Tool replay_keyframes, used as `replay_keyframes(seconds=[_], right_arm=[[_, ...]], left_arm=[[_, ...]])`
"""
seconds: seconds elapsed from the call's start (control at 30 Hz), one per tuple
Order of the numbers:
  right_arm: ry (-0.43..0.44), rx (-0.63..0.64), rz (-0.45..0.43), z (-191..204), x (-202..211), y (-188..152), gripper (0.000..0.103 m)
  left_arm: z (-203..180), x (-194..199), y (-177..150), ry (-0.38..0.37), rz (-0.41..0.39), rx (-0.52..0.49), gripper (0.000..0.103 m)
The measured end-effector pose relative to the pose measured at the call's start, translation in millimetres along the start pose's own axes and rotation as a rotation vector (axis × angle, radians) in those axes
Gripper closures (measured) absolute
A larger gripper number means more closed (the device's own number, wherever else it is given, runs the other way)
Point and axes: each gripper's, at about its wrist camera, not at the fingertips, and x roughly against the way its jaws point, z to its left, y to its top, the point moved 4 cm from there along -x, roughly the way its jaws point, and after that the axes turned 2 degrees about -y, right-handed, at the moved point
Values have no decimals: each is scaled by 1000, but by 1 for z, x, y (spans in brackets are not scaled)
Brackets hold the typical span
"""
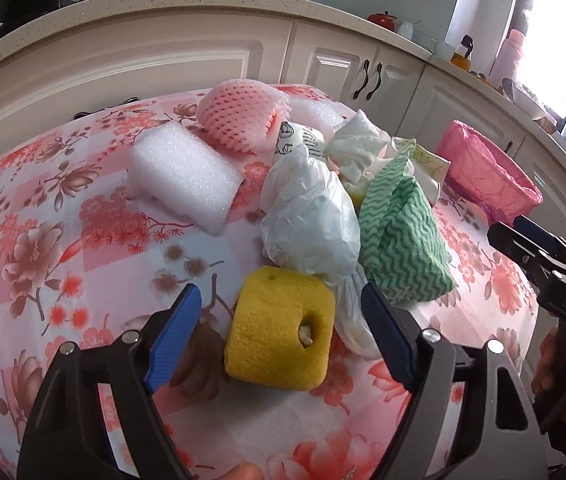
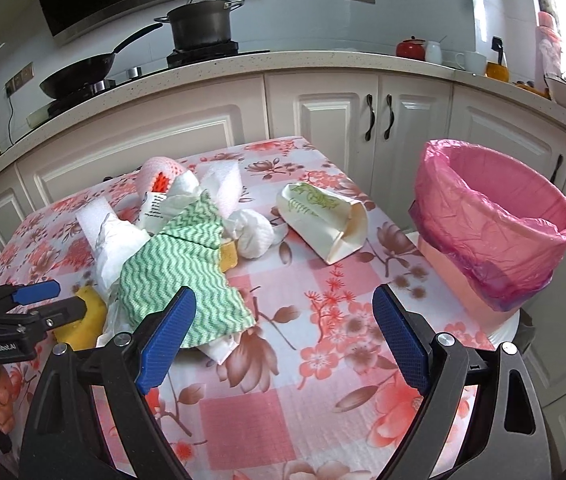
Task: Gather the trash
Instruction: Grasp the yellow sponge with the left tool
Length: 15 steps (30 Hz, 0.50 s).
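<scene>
A pile of trash lies on the floral table (image 1: 63, 240). A yellow sponge (image 1: 279, 328) sits nearest, between the open fingers of my left gripper (image 1: 281, 328), untouched by either pad. Behind it lie a white plastic bag (image 1: 311, 220), a green wavy cloth (image 1: 399, 240), a white foam block (image 1: 183, 172) and pink foam netting (image 1: 239, 114). In the right wrist view my right gripper (image 2: 283, 332) is open and empty above the table, right of the green cloth (image 2: 179, 268). A crushed paper cup (image 2: 323, 216) lies ahead. The pink-lined bin (image 2: 495, 224) stands at the table's right edge.
White kitchen cabinets (image 2: 323, 128) and a counter with a pan (image 2: 79, 72) and a pot (image 2: 203, 24) run behind the table. A red kettle (image 2: 411, 46) and cups stand on the counter at the right. My left gripper (image 2: 39, 300) shows at the left of the right wrist view.
</scene>
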Motion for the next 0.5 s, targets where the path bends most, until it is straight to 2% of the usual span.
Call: replay_keyframes(seconds=[0.1, 0.33, 0.4, 0.47, 0.5], right_arm=[[13, 9, 5, 6, -3, 1, 18], [48, 37, 3, 24, -6, 5, 18], [59, 45, 1, 29, -6, 6, 18], [69, 55, -3, 35, -7, 7, 18], [73, 61, -6, 38, -6, 8, 18]], left_arm=[[1, -5, -3, -9, 21, 7, 34], [4, -16, -8, -15, 57, 16, 35], [3, -17, -9, -15, 61, 17, 40], [4, -18, -9, -15, 63, 19, 49], [4, -18, -9, -16, 63, 21, 49]])
